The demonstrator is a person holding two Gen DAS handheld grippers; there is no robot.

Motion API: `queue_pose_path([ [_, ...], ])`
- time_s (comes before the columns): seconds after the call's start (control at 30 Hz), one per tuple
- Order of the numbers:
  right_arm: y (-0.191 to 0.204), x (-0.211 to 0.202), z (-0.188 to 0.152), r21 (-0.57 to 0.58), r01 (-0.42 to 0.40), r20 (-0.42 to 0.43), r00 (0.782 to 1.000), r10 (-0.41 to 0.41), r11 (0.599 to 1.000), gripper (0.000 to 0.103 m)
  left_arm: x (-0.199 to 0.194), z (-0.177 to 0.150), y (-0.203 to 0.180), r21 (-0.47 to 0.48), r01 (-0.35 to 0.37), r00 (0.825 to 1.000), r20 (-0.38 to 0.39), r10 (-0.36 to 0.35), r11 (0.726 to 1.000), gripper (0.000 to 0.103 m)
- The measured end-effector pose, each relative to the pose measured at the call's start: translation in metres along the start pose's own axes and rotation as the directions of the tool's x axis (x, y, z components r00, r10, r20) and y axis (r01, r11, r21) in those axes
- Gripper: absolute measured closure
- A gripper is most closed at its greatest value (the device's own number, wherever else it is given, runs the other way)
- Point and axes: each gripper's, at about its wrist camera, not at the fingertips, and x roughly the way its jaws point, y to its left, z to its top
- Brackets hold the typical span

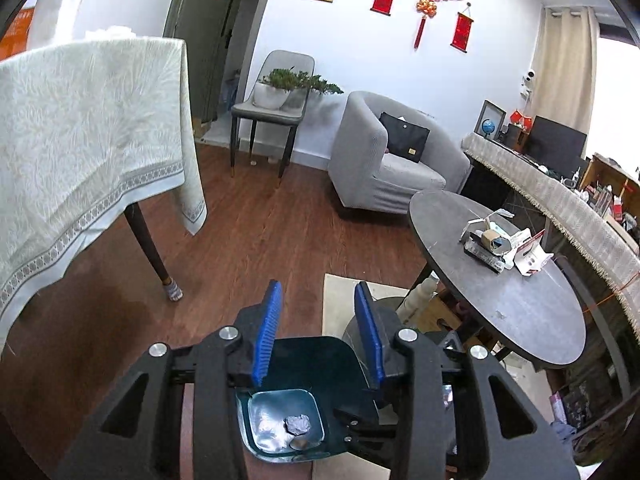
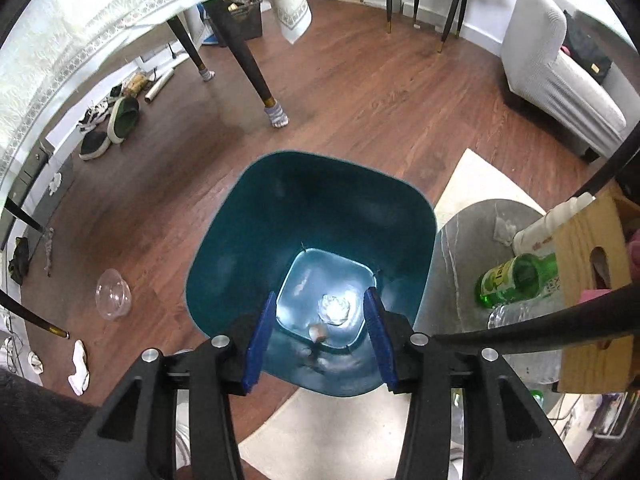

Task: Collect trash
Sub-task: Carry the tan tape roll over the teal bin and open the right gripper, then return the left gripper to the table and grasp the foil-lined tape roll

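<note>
A teal trash bin (image 2: pixel 280 208) stands on the wood floor. A crumpled white wad (image 2: pixel 335 307) and a small brown piece (image 2: pixel 319 333) lie on its bottom. My right gripper (image 2: pixel 320 300) hangs open and empty above the bin's mouth. In the left wrist view the bin (image 1: pixel 316 364) shows below my left gripper (image 1: pixel 318 294), which is open and empty, with a crumpled foil ball (image 1: pixel 298 425) on the bin's bottom. A clear plastic cup (image 2: pixel 113 299) and a white sock (image 2: pixel 78 366) lie on the floor to the bin's left.
A round dark table (image 1: pixel 520 308) with cartons stands at the right. A cloth-covered table (image 1: pixel 80 128), its leg (image 2: pixel 250 60), a grey armchair (image 1: pixel 384 160) and a chair (image 1: pixel 272 116) ring the floor. A green bottle (image 2: pixel 516 280) and a wooden box (image 2: pixel 592 280) sit right of the bin. Shoes (image 2: pixel 108 124) lie far left.
</note>
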Motion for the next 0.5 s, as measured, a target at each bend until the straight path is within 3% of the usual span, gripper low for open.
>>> queue_pose_path([
  [0.27,-0.004,-0.053,0.008,-0.004,-0.037,0.136,0.99,0.037,0.999,0.056,-0.003,0.011,-0.015,0.047,-0.078,0.996,0.057,0.076,0.996,0.064],
  [0.5,-0.03,-0.119,0.009,0.002,-0.023,0.308,0.951,0.021,1.0,0.051,-0.005,0.022,-0.024,0.037,-0.103,0.989,0.113,0.098,0.994,0.061],
])
